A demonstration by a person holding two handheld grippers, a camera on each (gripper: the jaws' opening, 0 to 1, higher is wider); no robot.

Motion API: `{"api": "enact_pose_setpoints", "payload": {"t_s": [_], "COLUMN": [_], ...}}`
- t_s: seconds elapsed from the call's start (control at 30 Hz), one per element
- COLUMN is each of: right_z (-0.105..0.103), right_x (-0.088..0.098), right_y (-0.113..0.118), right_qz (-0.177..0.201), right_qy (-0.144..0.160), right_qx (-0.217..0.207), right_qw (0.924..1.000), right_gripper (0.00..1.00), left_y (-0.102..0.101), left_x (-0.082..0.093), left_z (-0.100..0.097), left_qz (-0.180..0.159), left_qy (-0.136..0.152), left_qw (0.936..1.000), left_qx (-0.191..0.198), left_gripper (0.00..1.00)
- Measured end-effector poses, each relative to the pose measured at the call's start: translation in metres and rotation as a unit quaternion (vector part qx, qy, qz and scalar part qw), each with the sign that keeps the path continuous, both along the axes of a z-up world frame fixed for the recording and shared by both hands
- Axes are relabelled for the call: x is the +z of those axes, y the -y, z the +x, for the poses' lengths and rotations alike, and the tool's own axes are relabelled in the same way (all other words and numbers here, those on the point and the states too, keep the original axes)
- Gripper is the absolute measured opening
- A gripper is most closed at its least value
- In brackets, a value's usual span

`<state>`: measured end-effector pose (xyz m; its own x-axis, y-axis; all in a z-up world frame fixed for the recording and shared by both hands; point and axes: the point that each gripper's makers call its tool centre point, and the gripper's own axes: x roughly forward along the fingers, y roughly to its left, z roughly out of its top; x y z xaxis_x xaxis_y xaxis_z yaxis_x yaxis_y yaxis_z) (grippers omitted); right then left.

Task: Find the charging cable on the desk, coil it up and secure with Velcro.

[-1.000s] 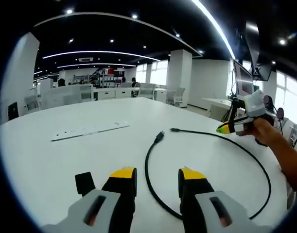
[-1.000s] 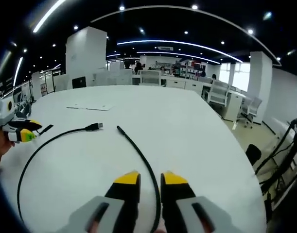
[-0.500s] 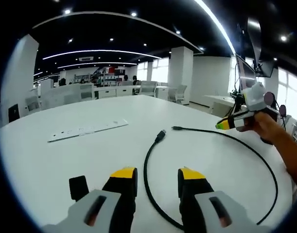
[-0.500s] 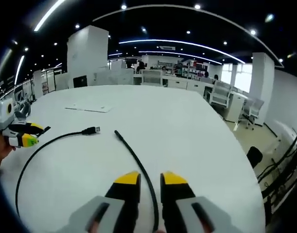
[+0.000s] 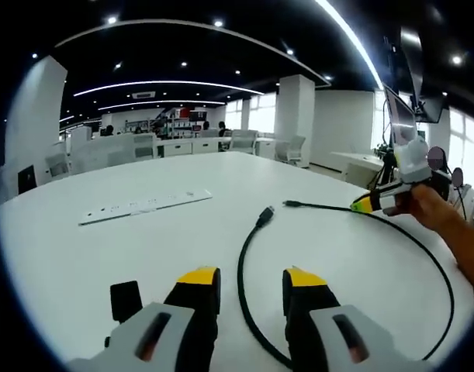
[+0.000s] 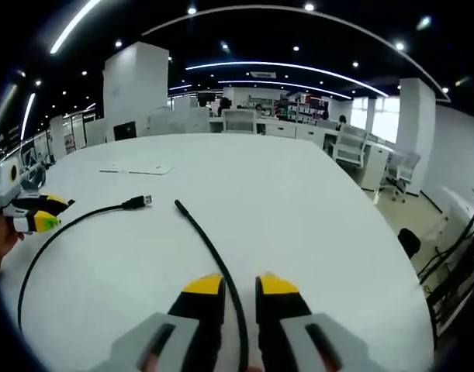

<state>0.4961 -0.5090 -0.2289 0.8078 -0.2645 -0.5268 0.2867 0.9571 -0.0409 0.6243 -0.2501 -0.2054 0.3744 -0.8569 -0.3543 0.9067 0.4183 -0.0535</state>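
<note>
Nearest in the left gripper view, left gripper (image 5: 252,280) with yellow-tipped jaws standing apart, nothing between them, the charging cable (image 5: 247,297) running across the white desk (image 5: 81,256) through the gap. Beside the left jaw, a small black strap (image 5: 125,299) flat on the desk, possibly the Velcro, too small to be sure. In the right gripper view, right gripper (image 6: 240,287) with jaws nearly together around the cable (image 6: 213,258); whether pinching or only straddling it, cannot tell. Further out, one wide open loop, both plugs near each other mid-desk, USB plug (image 5: 264,216) and slimmer plug (image 6: 177,205). Likely light, limp yet springy, prone to uncurl; best gripped on the cord just behind a plug. Beyond, a white power strip (image 5: 143,206).
</note>
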Motion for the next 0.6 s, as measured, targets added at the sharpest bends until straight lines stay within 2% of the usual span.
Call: {"api": "enact_pose_setpoints", "payload": {"t_s": [0.3, 0.47, 0.6], "right_z": [0.001, 0.001, 0.0], "right_x": [-0.005, -0.007, -0.008], "right_y": [-0.002, -0.002, 0.0], "right_qz": [0.0, -0.001, -0.001], "right_qy": [-0.005, -0.01, -0.011], "right_qx": [0.006, 0.007, 0.005], "right_qw": [1.0, 0.9999, 0.9999], "right_gripper": [0.17, 0.17, 0.17], "left_y": [0.002, 0.008, 0.008], "left_x": [-0.013, -0.016, -0.019], "left_z": [0.007, 0.018, 0.015], "left_qz": [0.007, 0.009, 0.012], "left_qy": [-0.005, -0.008, -0.01], "left_qw": [0.9999, 0.9998, 0.9998], "left_qx": [0.011, 0.014, 0.015], "left_gripper": [0.3, 0.29, 0.27]}}
